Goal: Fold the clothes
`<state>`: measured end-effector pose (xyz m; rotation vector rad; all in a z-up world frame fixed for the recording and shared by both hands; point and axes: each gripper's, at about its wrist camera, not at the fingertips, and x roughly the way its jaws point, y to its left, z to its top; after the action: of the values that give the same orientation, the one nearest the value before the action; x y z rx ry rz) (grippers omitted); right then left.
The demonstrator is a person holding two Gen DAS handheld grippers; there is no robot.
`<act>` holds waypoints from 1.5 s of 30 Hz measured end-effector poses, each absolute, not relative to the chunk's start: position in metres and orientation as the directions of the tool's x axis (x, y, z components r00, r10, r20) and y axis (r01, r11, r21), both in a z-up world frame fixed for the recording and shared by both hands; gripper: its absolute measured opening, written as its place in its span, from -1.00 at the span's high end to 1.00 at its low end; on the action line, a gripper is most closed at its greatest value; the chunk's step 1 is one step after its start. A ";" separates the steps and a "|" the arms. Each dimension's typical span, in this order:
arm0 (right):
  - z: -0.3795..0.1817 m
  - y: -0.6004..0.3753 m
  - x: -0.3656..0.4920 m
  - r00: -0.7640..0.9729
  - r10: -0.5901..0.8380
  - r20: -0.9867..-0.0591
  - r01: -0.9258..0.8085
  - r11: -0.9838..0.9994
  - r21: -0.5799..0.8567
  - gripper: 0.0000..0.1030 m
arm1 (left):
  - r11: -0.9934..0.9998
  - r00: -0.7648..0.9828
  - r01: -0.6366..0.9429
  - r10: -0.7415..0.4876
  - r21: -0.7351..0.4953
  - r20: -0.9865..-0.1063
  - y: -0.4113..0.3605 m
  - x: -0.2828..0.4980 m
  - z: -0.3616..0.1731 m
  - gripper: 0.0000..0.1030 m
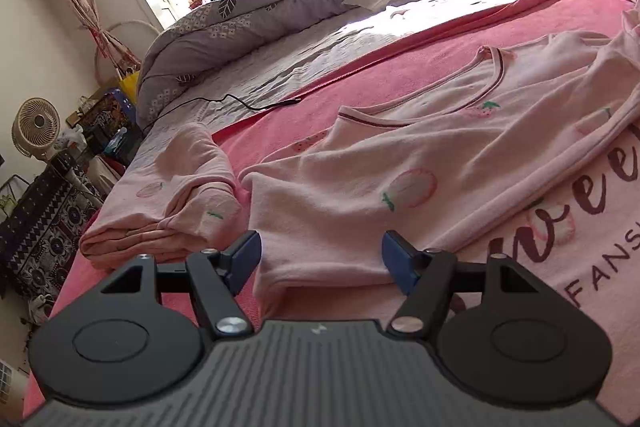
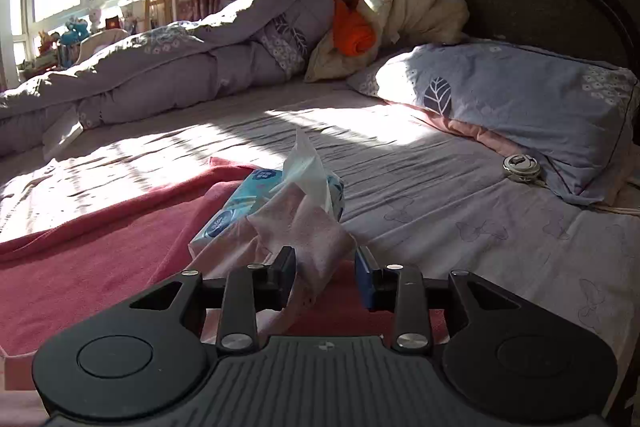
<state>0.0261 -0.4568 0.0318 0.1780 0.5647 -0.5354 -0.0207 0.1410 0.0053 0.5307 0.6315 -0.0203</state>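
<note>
A pale pink pyjama top [image 1: 400, 155] with strawberry prints lies spread on a pink blanket [image 1: 560, 267] on the bed. My left gripper [image 1: 322, 261] is open and low at its near edge, and a folded corner of the top lies between the blue pads. The top's right part rises off the bed toward the upper right. In the right wrist view, my right gripper [image 2: 325, 277] is shut on a bunched piece of this pink top [image 2: 312, 227], which stands up between the fingers. A second pink garment [image 1: 180, 195] lies folded to the left.
A blue tissue pack [image 2: 248, 203] sits just beyond the right gripper. A black cable [image 1: 240, 103] crosses the sheet, and a rolled grey duvet [image 2: 180, 75] fills the far side. A pillow [image 2: 520, 107] and a round metal object [image 2: 520, 167] lie at right. The bed's left edge drops to cluttered floor.
</note>
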 end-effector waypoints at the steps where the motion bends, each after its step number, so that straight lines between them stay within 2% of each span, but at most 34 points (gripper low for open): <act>1: 0.035 -0.452 0.019 0.708 -0.454 -0.540 0.548 0.837 0.015 -0.12 | 0.852 0.817 0.168 0.162 0.496 -0.554 0.142 -0.023 0.004 -0.42; 5: 0.056 -0.421 -0.019 0.800 -0.340 -0.494 0.454 0.882 0.128 -0.26 | 0.841 0.824 0.160 0.175 0.517 -0.539 0.149 -0.029 0.002 -0.45; 8: 0.065 -0.369 -0.031 0.863 -0.114 -0.492 0.229 0.957 0.179 -0.30 | 0.848 0.829 0.151 0.172 0.509 -0.533 0.152 -0.029 0.001 -0.45; 9: 0.066 -0.348 -0.035 0.869 -0.027 -0.495 0.139 0.972 0.190 -0.28 | 0.848 0.831 0.146 0.174 0.510 -0.528 0.151 -0.030 -0.001 -0.45; 11: 0.061 -0.295 -0.037 0.835 0.152 -0.529 -0.064 0.982 0.180 -0.03 | 0.843 0.838 0.140 0.178 0.519 -0.516 0.149 -0.030 -0.004 -0.45; 15: 0.040 -0.218 -0.036 0.722 0.344 -0.601 -0.299 0.938 0.177 0.00 | 0.848 0.846 0.127 0.178 0.514 -0.503 0.152 -0.029 -0.006 -0.50; 19: 0.017 -0.177 -0.023 0.651 0.326 -0.686 -0.320 0.937 0.141 0.02 | 0.874 0.844 0.116 0.164 0.472 -0.510 0.163 -0.030 -0.005 -0.53; 20: 0.013 -0.173 -0.021 0.641 0.312 -0.701 -0.312 0.941 0.134 0.31 | 0.877 0.845 0.109 0.166 0.469 -0.508 0.167 -0.030 -0.005 -0.53; 23: 0.015 -0.176 -0.022 0.643 0.308 -0.701 -0.309 0.942 0.130 0.60 | 0.883 0.846 0.082 0.183 0.462 -0.500 0.177 -0.032 -0.006 -0.56; 27: 0.017 -0.179 -0.023 0.646 0.302 -0.702 -0.305 0.944 0.125 0.67 | 0.905 0.852 0.046 0.185 0.422 -0.489 0.189 -0.028 0.000 -0.57; 32: 0.020 -0.184 -0.024 0.649 0.294 -0.702 -0.300 0.947 0.120 0.63 | 0.900 0.869 0.027 0.194 0.434 -0.456 0.195 -0.033 0.006 -0.58; 37: 0.021 -0.189 -0.025 0.648 0.291 -0.704 -0.291 0.949 0.124 0.36 | 0.880 0.859 0.055 0.199 0.472 -0.471 0.194 -0.039 -0.006 -0.58; 39: 0.013 -0.193 -0.022 0.630 0.312 -0.712 -0.270 0.947 0.176 0.31 | 0.877 0.861 0.059 0.197 0.477 -0.469 0.194 -0.042 -0.007 -0.58; 42: 0.013 -0.197 -0.016 0.628 0.343 -0.699 -0.248 0.939 0.238 0.12 | 0.875 0.862 0.074 0.185 0.479 -0.472 0.197 -0.045 -0.008 -0.58; 45: 0.013 -0.198 -0.010 0.626 0.363 -0.690 -0.227 0.932 0.283 0.10 | 0.875 0.864 0.084 0.175 0.476 -0.473 0.200 -0.048 -0.008 -0.59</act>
<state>-0.0102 -0.1978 0.0127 0.1750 0.8282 0.3403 -0.0478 0.2000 -0.0075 0.5082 0.5322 0.0498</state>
